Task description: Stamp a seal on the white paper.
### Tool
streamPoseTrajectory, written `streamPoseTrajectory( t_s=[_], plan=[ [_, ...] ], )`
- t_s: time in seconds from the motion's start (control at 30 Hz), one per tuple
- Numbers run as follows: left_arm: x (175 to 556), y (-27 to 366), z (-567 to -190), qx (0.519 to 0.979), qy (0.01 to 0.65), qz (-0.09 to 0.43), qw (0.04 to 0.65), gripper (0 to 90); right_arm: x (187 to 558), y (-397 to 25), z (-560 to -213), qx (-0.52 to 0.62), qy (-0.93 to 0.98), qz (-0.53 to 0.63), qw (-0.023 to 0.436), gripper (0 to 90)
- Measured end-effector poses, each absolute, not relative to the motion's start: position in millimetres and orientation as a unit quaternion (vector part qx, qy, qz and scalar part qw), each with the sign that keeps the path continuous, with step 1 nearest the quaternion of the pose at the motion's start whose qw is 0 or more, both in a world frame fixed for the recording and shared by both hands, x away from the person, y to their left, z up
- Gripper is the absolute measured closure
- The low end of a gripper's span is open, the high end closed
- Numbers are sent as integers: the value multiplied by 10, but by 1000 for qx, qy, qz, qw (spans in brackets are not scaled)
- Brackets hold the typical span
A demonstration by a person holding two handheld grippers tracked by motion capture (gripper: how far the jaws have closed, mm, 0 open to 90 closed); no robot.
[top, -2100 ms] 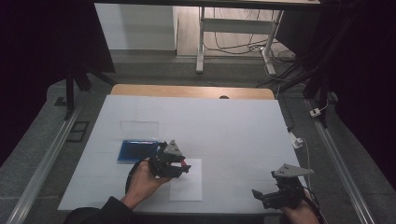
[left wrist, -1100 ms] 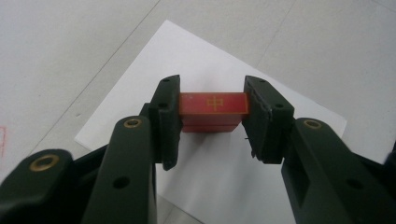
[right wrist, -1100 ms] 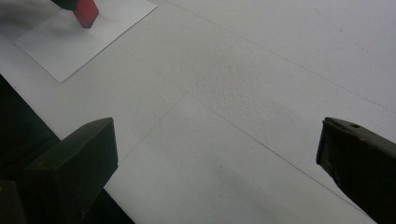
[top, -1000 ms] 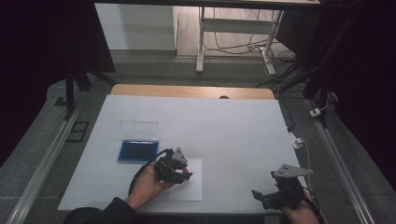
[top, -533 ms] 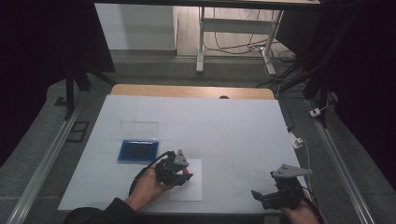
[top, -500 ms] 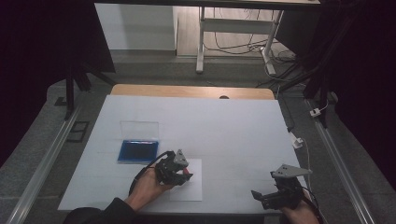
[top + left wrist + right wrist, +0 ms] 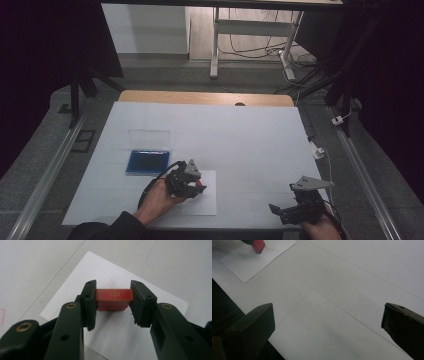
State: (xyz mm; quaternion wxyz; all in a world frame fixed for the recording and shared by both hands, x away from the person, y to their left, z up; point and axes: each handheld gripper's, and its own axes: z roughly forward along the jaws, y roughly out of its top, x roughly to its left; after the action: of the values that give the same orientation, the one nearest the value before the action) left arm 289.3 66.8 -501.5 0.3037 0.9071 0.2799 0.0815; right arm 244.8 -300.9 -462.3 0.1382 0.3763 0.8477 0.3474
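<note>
A small red block (image 7: 114,299) with a gold character on its top sits between the jaws of my left gripper (image 7: 113,306), which is shut on it, over a white sheet of paper (image 7: 117,335). From above, the left gripper (image 7: 192,184) hovers at the paper's (image 7: 205,202) left half, with the red block (image 7: 200,186) at its tip. In the right gripper view the red block (image 7: 258,245) shows at the top left on the paper (image 7: 247,260). My right gripper (image 7: 282,212) stands open near the table's front right edge, nothing between its jaws.
A blue ink pad (image 7: 147,161) with its clear lid (image 7: 149,138) raised lies on the white table (image 7: 240,140) to the left of the paper. A wooden strip (image 7: 200,97) runs along the far edge. A white cable piece (image 7: 316,150) lies at the right edge.
The left gripper with the red block has shifted slightly down and right over the paper since two seconds ago, then held nearly still. The right gripper has not moved.
</note>
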Motion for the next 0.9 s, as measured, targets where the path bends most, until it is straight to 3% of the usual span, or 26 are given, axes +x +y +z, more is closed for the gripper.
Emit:
streamPoseTrajectory(
  t_s=[0.13, 0.47, 0.67, 0.9],
  plan=[
    [2867, 643, -5008, 911, 271, 95, 296, 591, 2448, -3008, -4625, 376, 848, 347, 138, 0],
    [2950, 727, -5032, 900, 291, 54, 320, 590, 2448, -3011, -4624, 377, 847, 347, 140, 0],
    [2897, 672, -5020, 906, 281, 80, 306, 590, 2448, -3008, -4625, 378, 847, 346, 139, 0],
    [2925, 675, -5008, 906, 284, 70, 305, 588, 2448, -3011, -4626, 378, 847, 347, 140, 0]
  ],
)
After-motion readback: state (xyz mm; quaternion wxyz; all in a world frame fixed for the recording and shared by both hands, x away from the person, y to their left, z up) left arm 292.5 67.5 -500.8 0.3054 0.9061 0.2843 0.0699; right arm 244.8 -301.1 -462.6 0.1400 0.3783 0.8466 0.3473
